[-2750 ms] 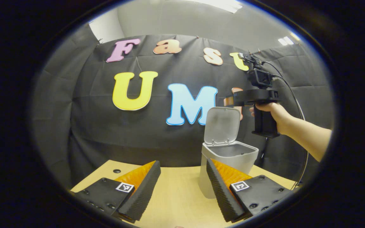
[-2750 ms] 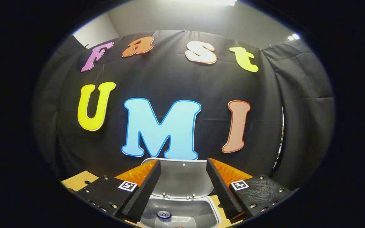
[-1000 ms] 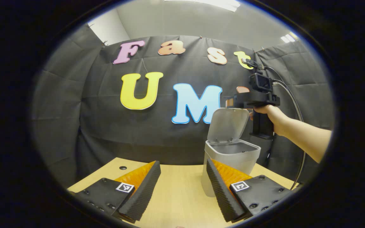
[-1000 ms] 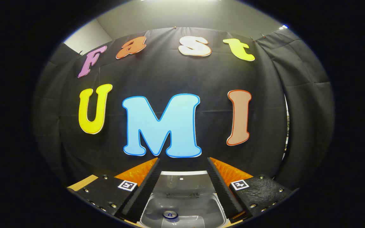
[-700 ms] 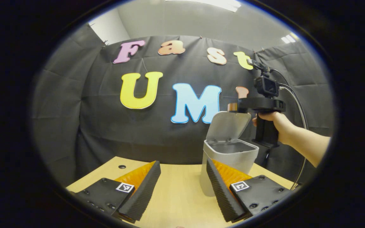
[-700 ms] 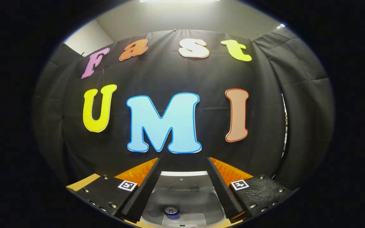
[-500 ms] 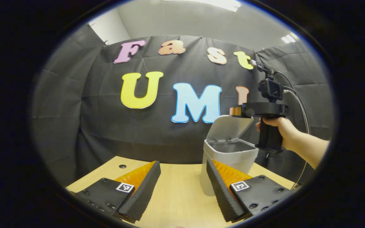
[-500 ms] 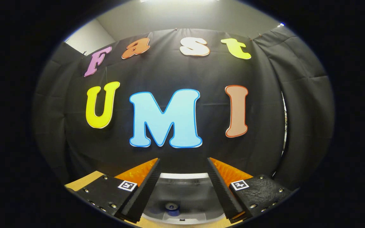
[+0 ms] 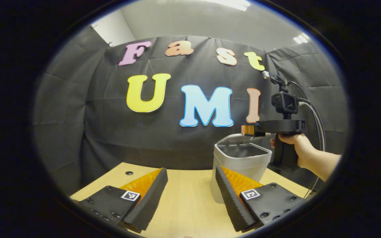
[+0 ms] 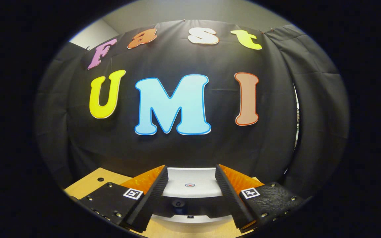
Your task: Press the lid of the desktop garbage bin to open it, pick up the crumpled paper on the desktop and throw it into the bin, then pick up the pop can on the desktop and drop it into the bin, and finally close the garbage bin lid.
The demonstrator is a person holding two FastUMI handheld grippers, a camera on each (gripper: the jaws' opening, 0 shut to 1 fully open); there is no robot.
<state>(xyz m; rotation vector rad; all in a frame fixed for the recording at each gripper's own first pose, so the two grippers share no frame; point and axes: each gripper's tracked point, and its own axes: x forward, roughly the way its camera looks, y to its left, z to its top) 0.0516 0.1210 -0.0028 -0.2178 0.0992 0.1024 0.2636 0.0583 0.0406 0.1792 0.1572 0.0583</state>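
Observation:
A pale grey desktop bin (image 9: 240, 168) stands on the wooden table to the right of centre in the left gripper view. Its lid (image 9: 241, 138) is tipped far down, leaving a narrow gap above the rim. My right gripper (image 9: 247, 130), held by a hand (image 9: 296, 145), lies on the lid's top. In the right gripper view the lid (image 10: 190, 180) sits flat between my open right gripper (image 10: 190, 195) fingers, and the pop can's top (image 10: 178, 203) shows in the dark gap beneath. My left gripper (image 9: 190, 195) hovers open and empty over the table, just left of the bin.
The light wooden table (image 9: 184, 185) stretches left of the bin, with a small round hole (image 9: 129, 173) near its back edge. Black cloth walls close the booth behind and to the right. A cable (image 9: 316, 112) loops from the right gripper's camera.
The right gripper has come down and pushed the lid from upright to almost flat over the bin. The left gripper has stayed still and open.

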